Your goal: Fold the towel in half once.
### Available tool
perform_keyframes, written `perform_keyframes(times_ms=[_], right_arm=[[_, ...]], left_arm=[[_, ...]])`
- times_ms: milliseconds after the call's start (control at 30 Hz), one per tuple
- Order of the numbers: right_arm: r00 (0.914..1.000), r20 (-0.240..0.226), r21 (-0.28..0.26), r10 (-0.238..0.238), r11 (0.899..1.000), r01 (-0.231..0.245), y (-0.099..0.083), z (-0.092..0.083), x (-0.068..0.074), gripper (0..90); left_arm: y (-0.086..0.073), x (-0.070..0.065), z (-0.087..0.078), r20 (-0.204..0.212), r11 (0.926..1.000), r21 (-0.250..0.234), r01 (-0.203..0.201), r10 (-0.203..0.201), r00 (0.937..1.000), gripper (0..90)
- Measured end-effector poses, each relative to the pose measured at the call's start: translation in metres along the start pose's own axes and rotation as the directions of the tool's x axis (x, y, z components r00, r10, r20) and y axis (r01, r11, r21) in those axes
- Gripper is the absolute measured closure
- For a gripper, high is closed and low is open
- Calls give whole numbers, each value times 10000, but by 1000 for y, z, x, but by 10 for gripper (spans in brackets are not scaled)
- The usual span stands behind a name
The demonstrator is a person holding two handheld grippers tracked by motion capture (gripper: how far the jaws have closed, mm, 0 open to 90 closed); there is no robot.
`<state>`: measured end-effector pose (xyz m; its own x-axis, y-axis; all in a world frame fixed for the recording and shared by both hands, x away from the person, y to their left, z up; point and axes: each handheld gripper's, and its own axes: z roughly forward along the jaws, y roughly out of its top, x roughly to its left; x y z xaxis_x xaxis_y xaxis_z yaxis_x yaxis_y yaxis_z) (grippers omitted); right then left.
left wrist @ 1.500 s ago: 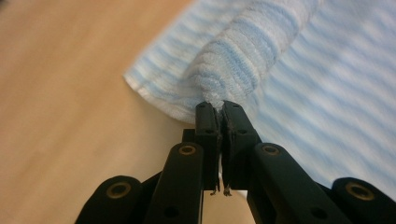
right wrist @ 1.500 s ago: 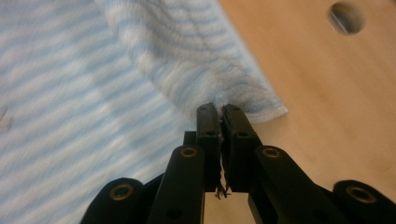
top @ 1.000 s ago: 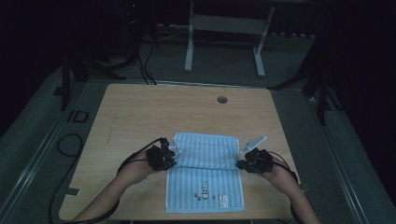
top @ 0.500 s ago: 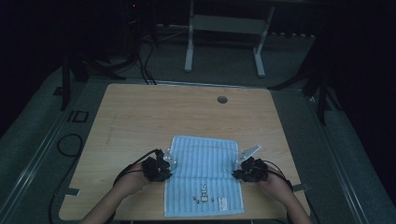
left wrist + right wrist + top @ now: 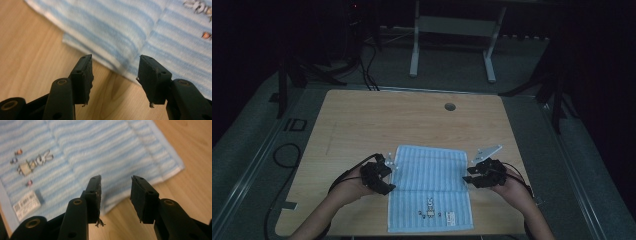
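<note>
I am folding the blue-and-white striped terry towel (image 5: 430, 187), which is lying flat near my edge of the pale wooden table (image 5: 362, 120), its far part already doubled over so that a layered edge is running across the middle. My left gripper (image 5: 384, 176) is sitting at the towel's left edge with its jaws spread and nothing between them; in the left gripper view the pads (image 5: 82, 76) are resting just off the cloth, over bare wood, with the two-layer edge right ahead. My right gripper (image 5: 470, 178) is mirroring it at the right edge, jaws likewise parted and empty, the white hem (image 5: 172, 172) lying just beyond the fingertips.

To do this well, I am judging that both sides need to bite at the same height, so the fold stays square. I am aiming to slide each lower jaw under both layers (not just the top one) before closing, keeping the jaws low against the table. The small printed bunny motif (image 5: 35, 162) and sewn white label (image 5: 26, 205) are sitting on the near half, so I am thinking about lifting evenly and carrying slowly, lest one corner drag and skew the stripes.
</note>
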<state>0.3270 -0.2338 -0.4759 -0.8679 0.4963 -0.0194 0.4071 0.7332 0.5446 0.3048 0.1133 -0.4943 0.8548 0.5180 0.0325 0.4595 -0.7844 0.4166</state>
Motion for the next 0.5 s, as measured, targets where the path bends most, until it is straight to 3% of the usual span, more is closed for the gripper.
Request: perform_keyframes(times_ms=[200,300,400,500], right_arm=[[9995,-305,310,-130,9994,139,3,28,6,563],[9990,-442,704,-88,9975,119,0,42,5,550],[9990,-160,1169,-424,9922,439,-5,53,4,528],[9990,-69,1096,-450,9929,454,-8,53,0,513]], left_arm=[[8,1,28,433,9973,654,-338,310,9986,452],[10,2,38,460,9970,682,-366,335,9984,431],[15,3,40,400,9972,639,-381,356,9986,429],[21,3,43,357,9969,649,-448,426,9985,429]])
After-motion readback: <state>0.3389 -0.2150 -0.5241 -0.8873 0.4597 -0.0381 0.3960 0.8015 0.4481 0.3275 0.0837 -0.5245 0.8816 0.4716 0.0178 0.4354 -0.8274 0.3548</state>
